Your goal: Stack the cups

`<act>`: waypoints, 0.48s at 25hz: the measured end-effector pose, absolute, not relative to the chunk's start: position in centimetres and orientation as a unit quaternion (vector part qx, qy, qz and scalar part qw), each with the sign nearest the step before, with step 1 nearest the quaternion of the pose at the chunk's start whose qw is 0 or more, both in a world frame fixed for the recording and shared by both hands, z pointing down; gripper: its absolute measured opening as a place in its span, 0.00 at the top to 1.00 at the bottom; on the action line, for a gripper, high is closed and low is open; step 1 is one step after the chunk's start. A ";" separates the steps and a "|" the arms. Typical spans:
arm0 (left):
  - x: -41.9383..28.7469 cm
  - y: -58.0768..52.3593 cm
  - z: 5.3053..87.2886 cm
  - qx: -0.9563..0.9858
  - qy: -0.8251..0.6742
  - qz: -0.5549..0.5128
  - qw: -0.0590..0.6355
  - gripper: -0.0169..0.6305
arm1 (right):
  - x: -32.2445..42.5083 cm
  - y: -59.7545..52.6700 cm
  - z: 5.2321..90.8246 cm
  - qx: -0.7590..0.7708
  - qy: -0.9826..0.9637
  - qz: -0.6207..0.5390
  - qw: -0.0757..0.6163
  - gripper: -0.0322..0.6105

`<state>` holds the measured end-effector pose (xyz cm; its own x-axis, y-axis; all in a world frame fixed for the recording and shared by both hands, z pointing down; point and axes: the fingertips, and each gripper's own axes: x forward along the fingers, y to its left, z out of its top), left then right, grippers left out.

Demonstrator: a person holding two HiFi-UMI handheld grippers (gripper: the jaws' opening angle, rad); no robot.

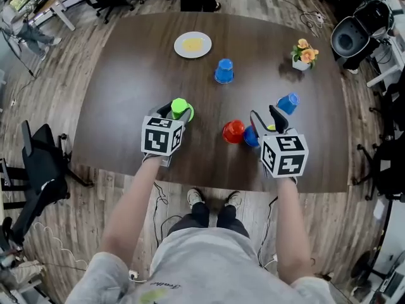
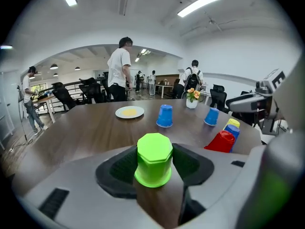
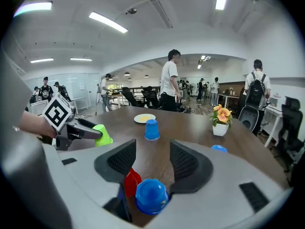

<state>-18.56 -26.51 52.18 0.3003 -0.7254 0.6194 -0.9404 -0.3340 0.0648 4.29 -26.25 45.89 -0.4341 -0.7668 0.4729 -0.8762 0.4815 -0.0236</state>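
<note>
A green cup (image 1: 181, 106) (image 2: 154, 159) stands upside down on the dark table (image 1: 126, 87), with my left gripper (image 1: 179, 111) (image 2: 153, 152) shut on its sides. A red cup (image 1: 233, 131) (image 3: 132, 181) and a blue cup (image 1: 251, 135) (image 3: 151, 196) sit side by side at the front. My right gripper (image 1: 264, 115) (image 3: 152, 151) hangs open just over them, its pads touching neither. A yellow cup (image 1: 271, 128) (image 2: 233, 123) peeks out beside the right jaws. Two more blue cups stand apart: one mid-table (image 1: 224, 71) (image 3: 151, 129), one at the right (image 1: 288, 103) (image 2: 211, 116).
A white plate (image 1: 192, 44) (image 2: 129, 111) lies at the table's far side. A small flower pot (image 1: 302, 54) (image 3: 220, 122) stands at the far right. Office chairs and people stand beyond the table. The table's front edge (image 1: 209, 177) is close to my hands.
</note>
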 end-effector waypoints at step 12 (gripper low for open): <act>-5.3 -26.3 43.6 0.865 -0.414 0.238 0.152 0.62 | 9.7 -25.3 45.5 0.534 -0.810 0.145 0.195 0.62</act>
<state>-5.27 -26.25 43.57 0.5436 -0.6448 0.5373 -0.7893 -0.6104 0.0661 9.69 -25.28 45.50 -0.3541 -0.8078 0.4712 -0.9212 0.3883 -0.0266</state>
